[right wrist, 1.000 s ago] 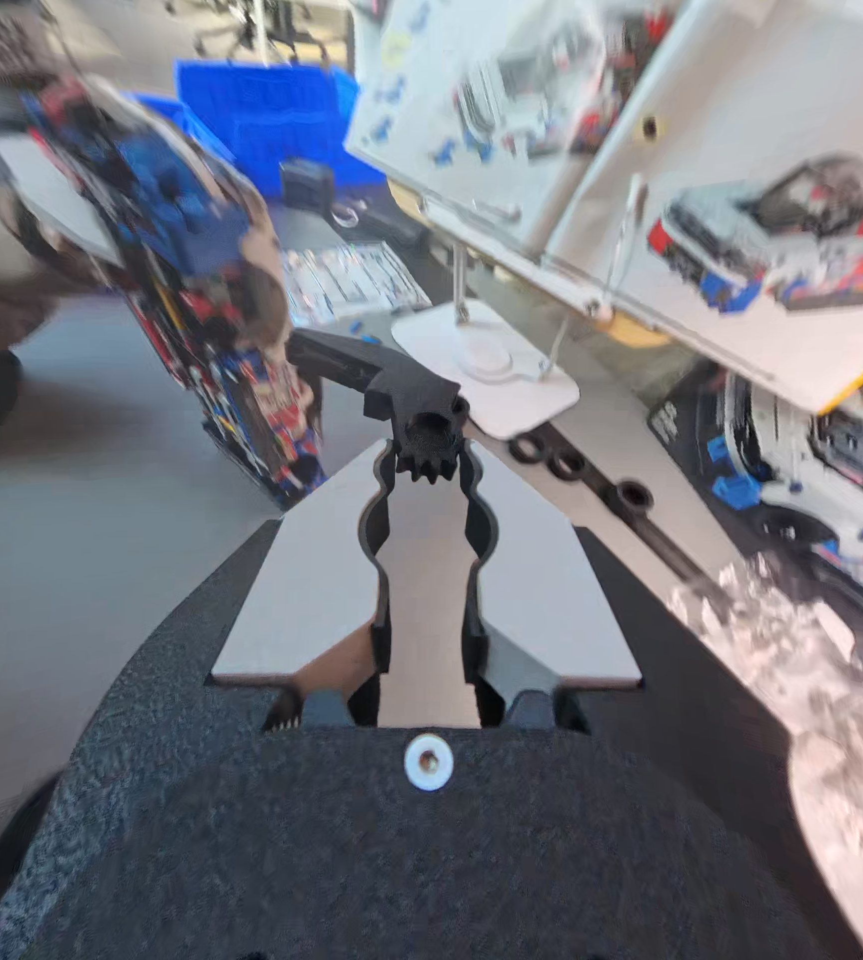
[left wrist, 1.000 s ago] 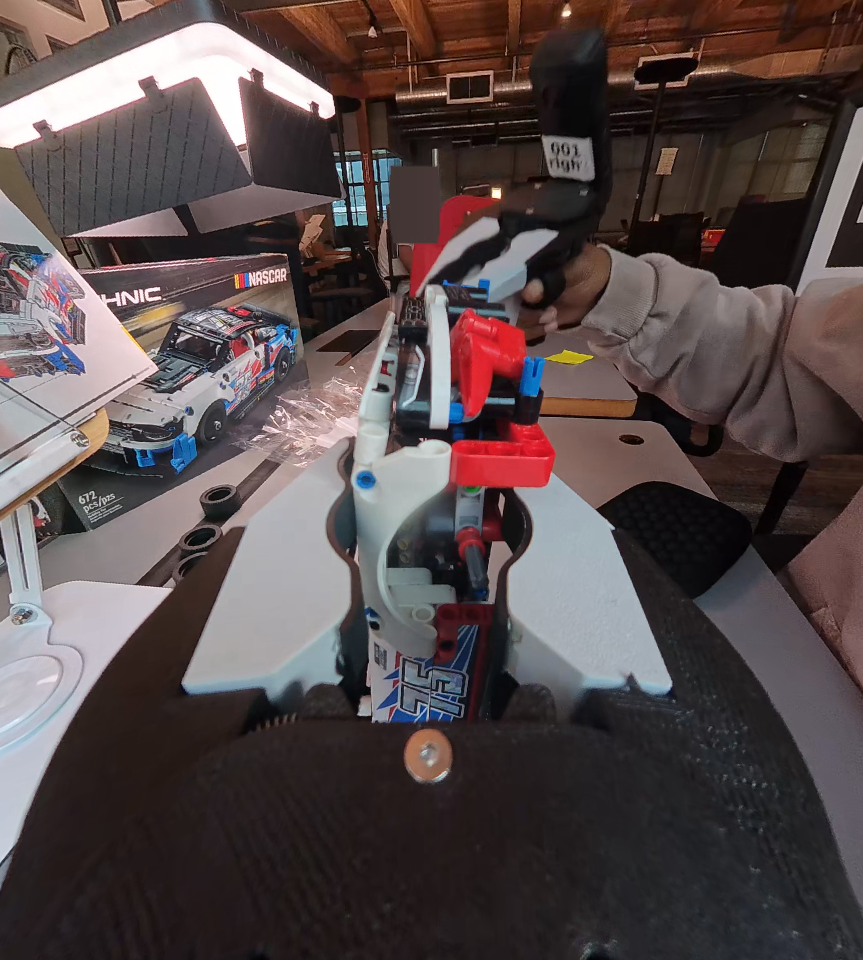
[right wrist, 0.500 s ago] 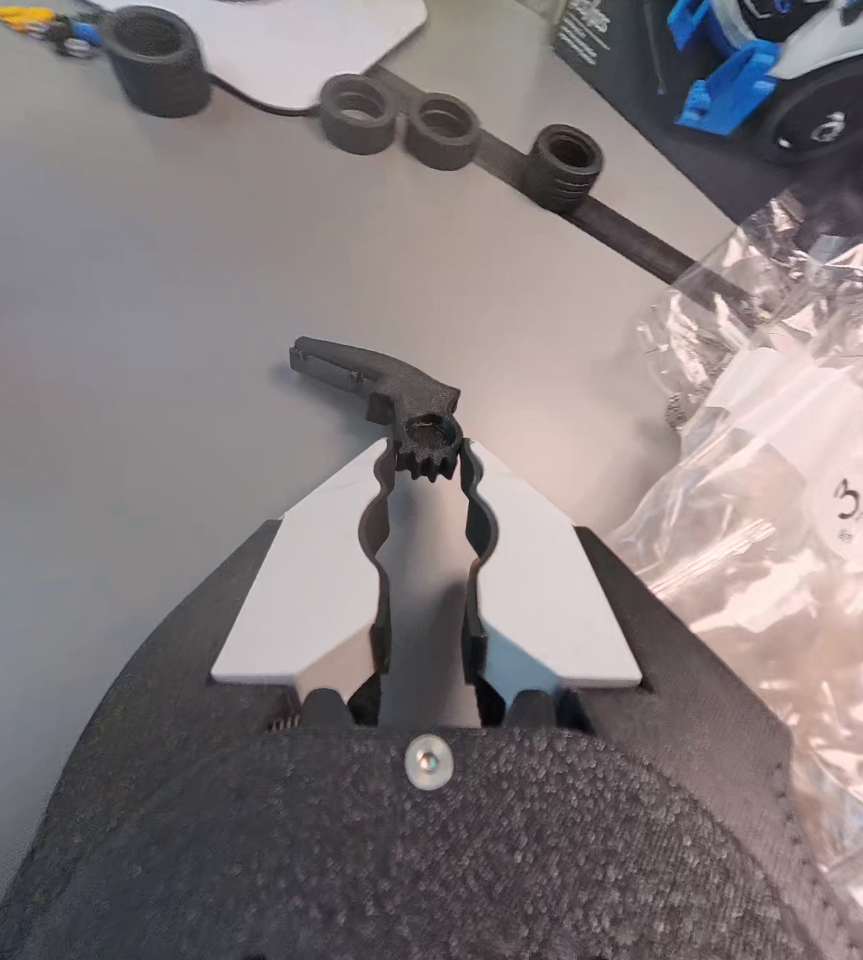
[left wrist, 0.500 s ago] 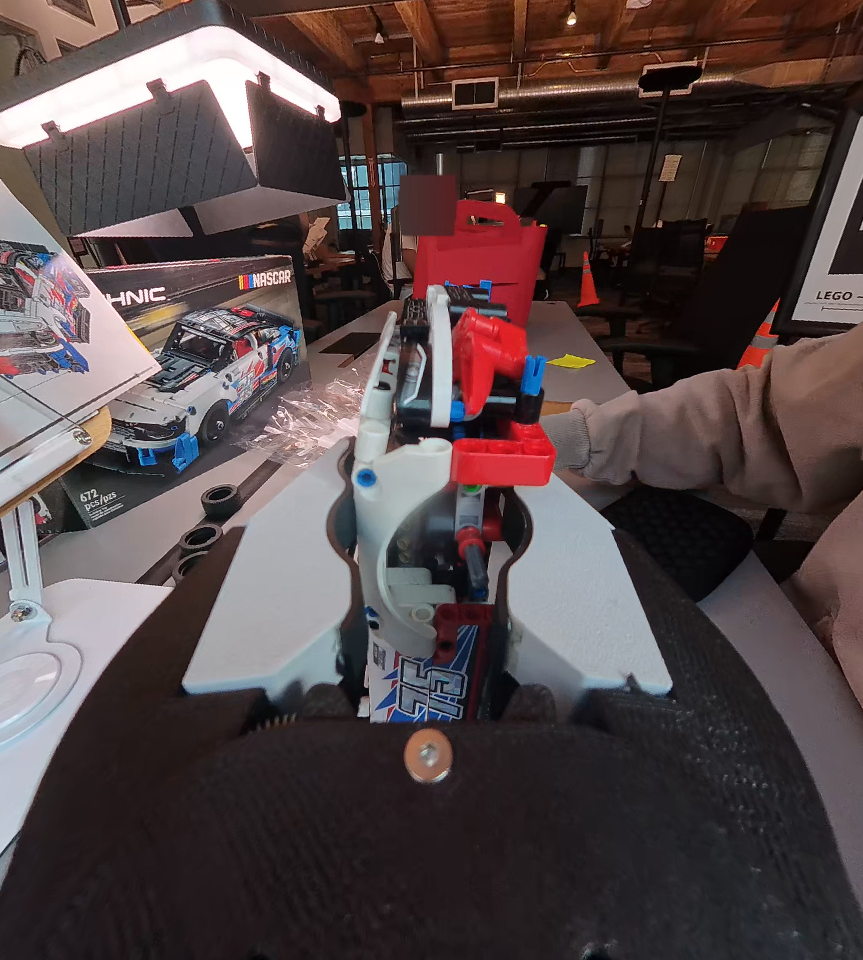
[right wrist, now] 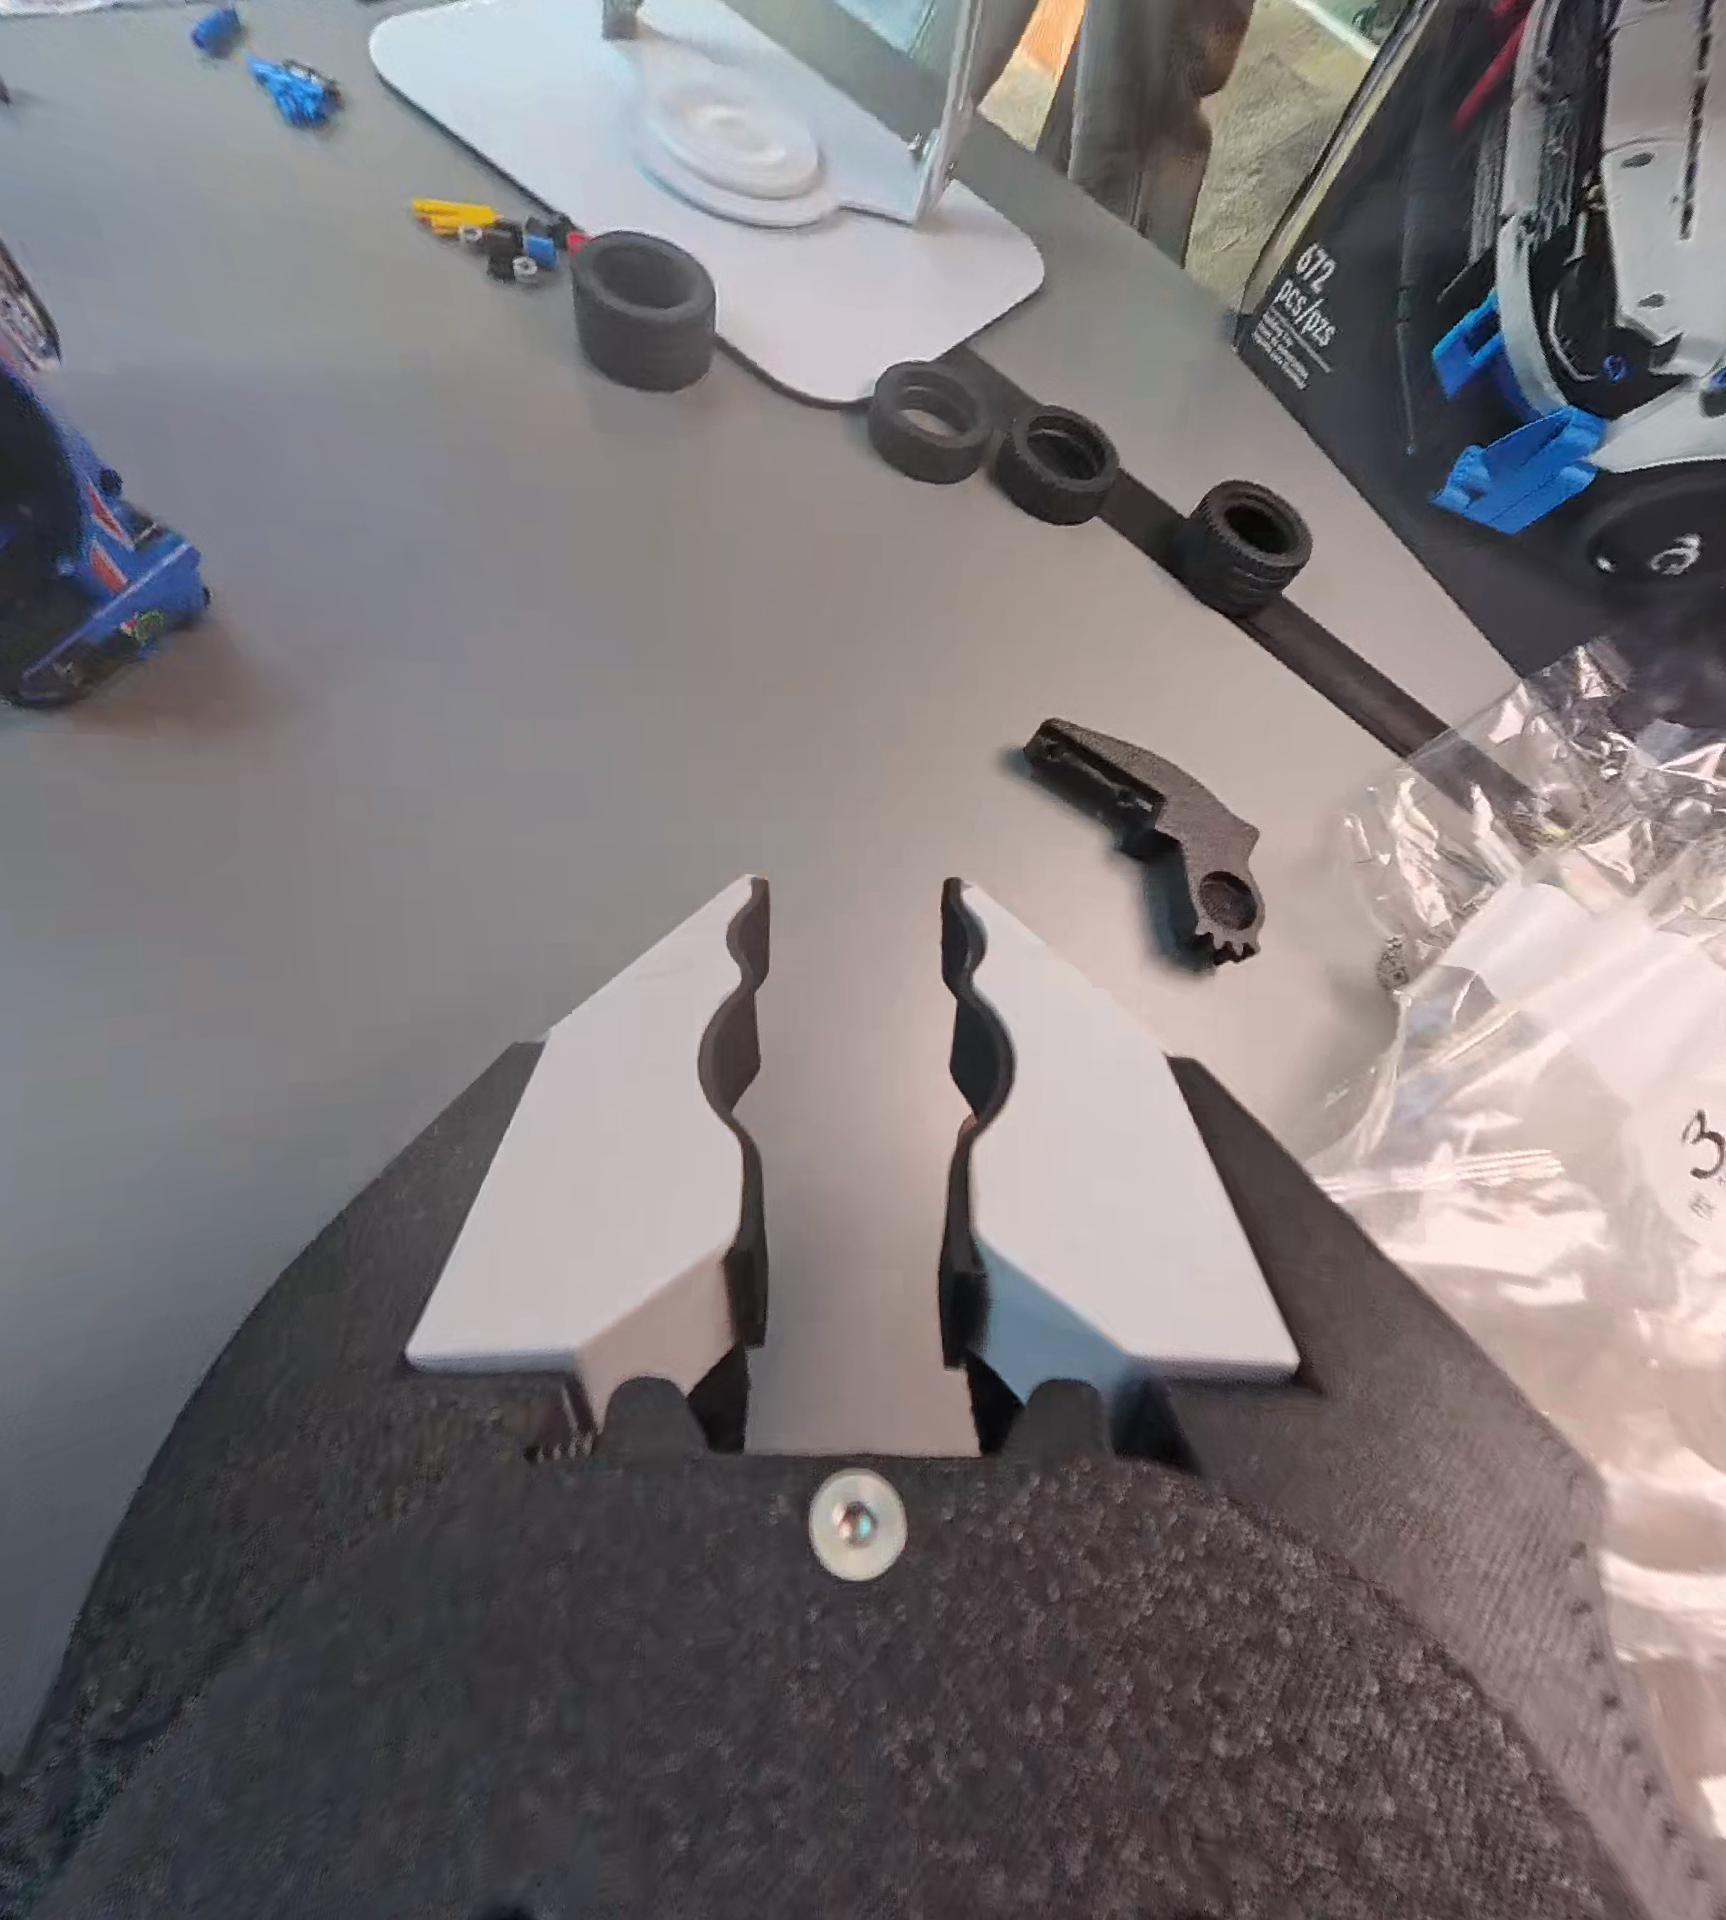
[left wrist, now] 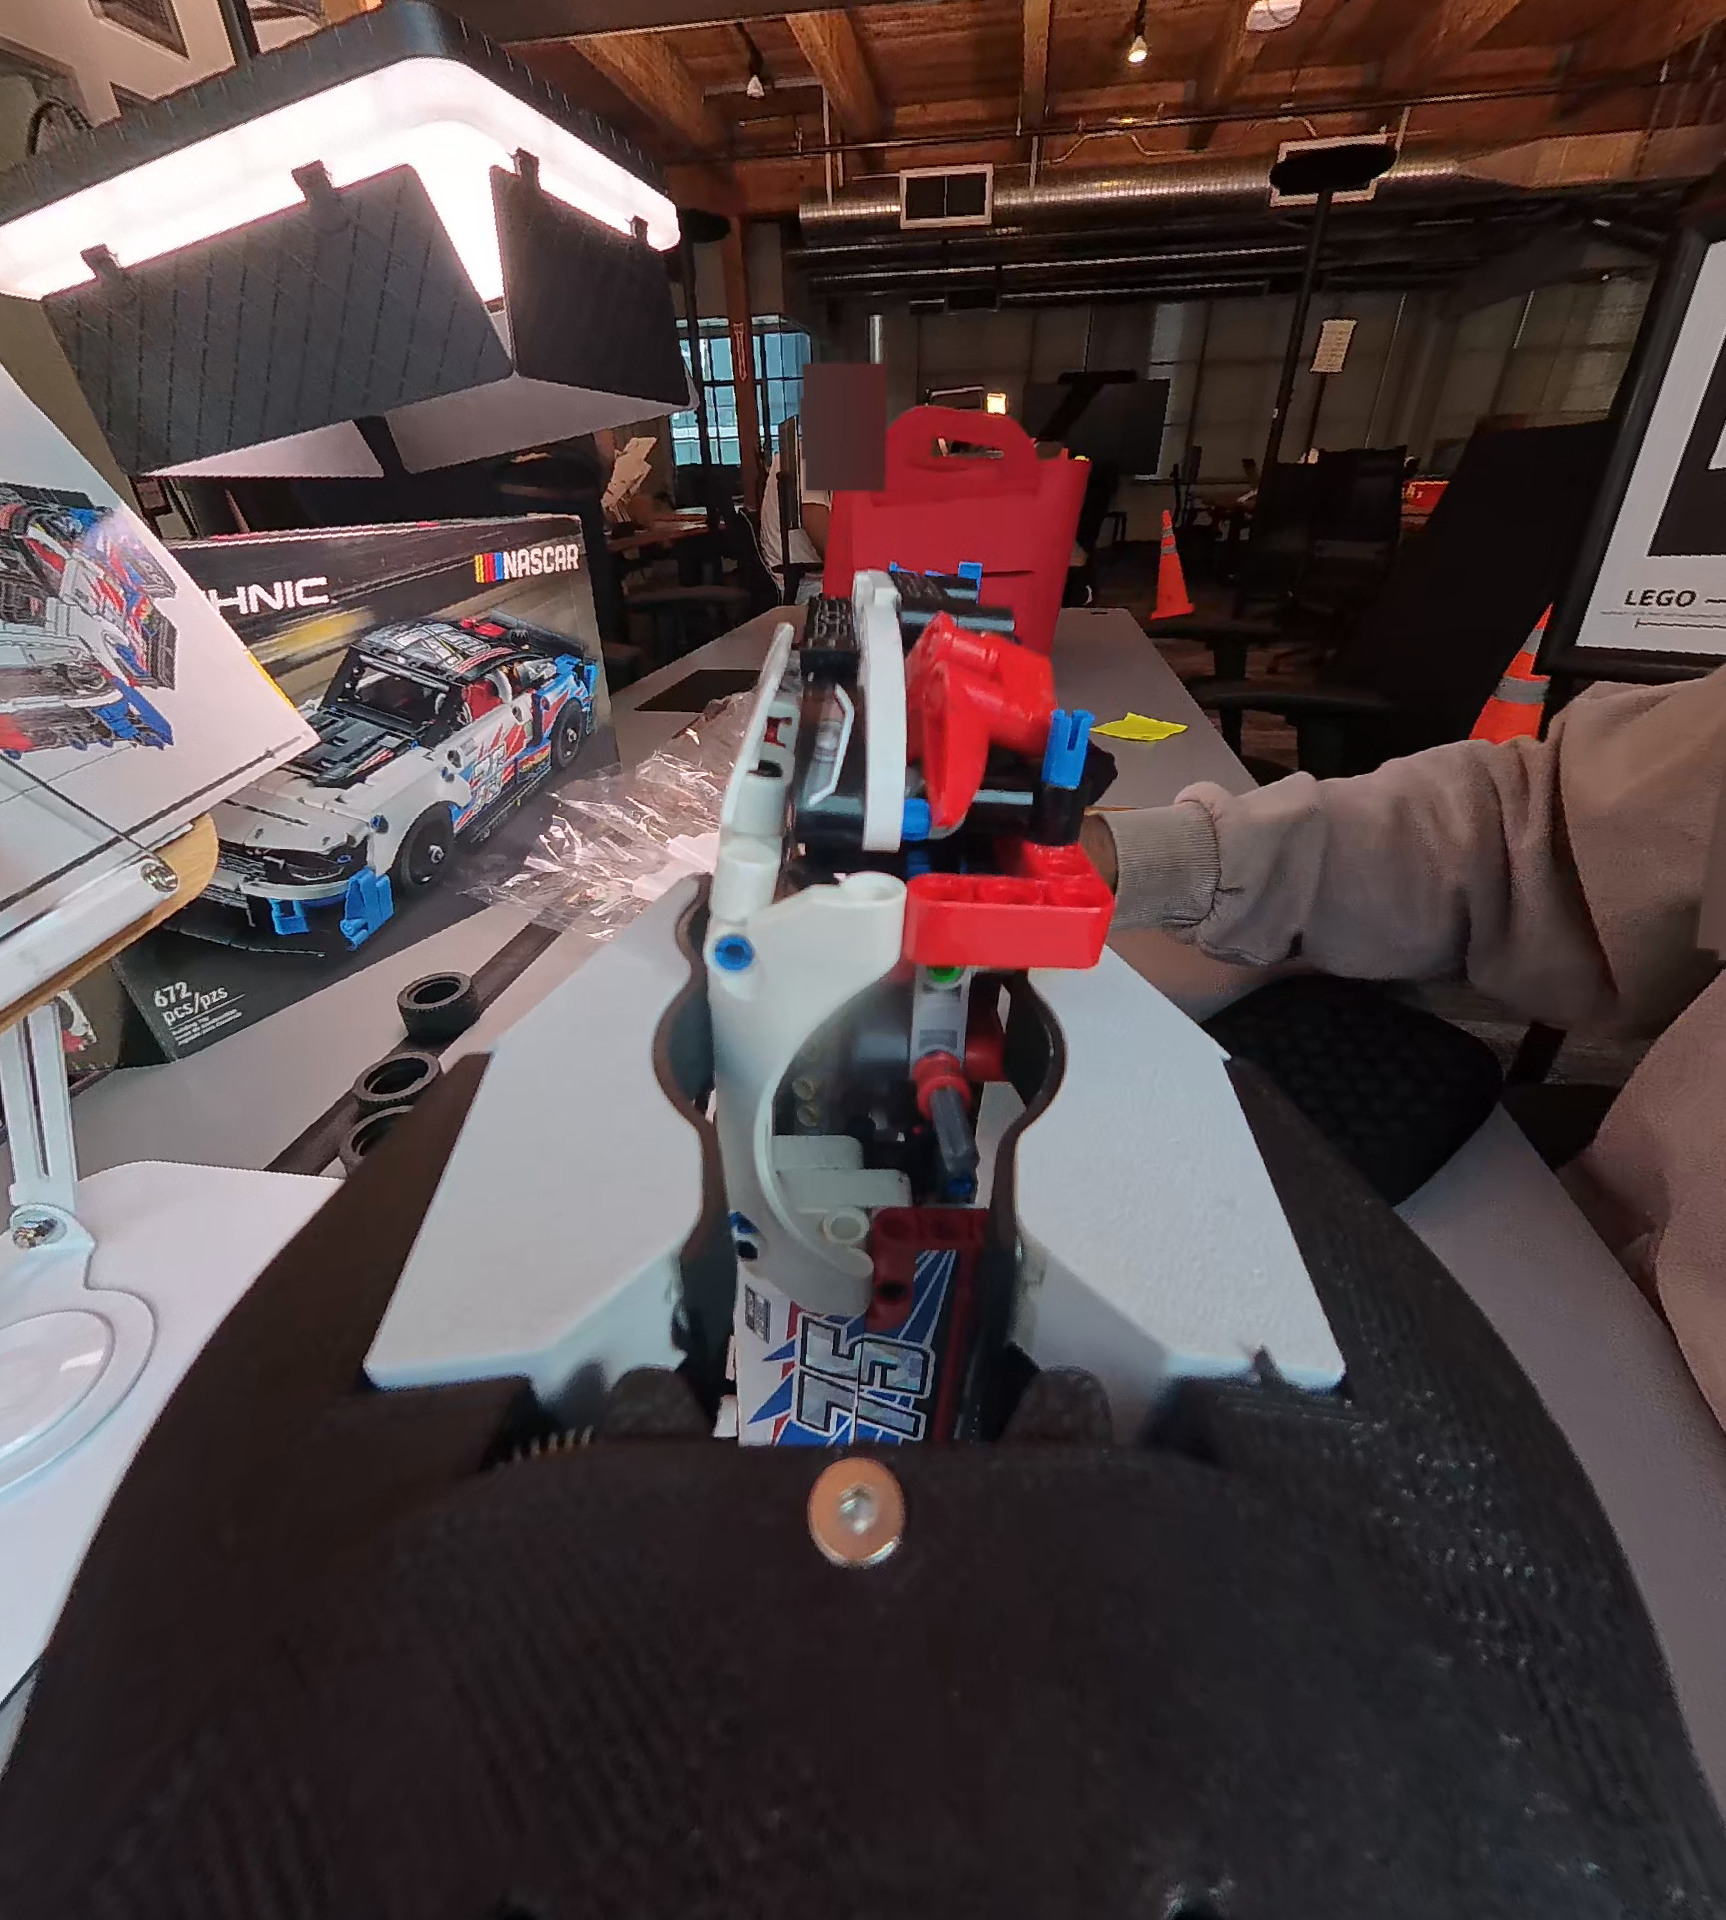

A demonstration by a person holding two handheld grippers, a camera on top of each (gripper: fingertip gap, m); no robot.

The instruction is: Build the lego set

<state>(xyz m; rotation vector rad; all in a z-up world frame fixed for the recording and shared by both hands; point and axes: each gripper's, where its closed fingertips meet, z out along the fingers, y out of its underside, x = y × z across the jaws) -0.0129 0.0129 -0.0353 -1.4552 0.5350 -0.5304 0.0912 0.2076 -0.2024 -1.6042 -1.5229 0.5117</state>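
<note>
My left gripper point(left wrist: 854, 904) is shut on the partly built lego car point(left wrist: 869, 935), white, red, blue and black, held on edge above the table. The same car shows at the left edge of the right wrist view point(right wrist: 17, 520). My right gripper point(right wrist: 854, 883) is open and empty, just above the grey table point(right wrist: 423, 727). A black toothed tool point(right wrist: 1165, 831) lies on the table just right of its right finger. Several black tyres point(right wrist: 643, 322) lie farther off. The person's right sleeve point(left wrist: 1410, 862) reaches behind the car in the left wrist view.
The set's box point(left wrist: 402, 707) stands at the back, and also shows in the right wrist view point(right wrist: 1565, 291). A white stand base point(right wrist: 734, 177) holds the instruction booklet point(left wrist: 38, 623). Clear plastic bags point(right wrist: 1617, 1143) lie at the right. Small loose parts point(right wrist: 506, 239) lie near the stand. The left gripper's tips are roughly 30 cm from the right gripper's.
My right gripper came down from beside the car to the table, opened and let go of the black toothed tool, which now lies on the table. The left gripper has not moved.
</note>
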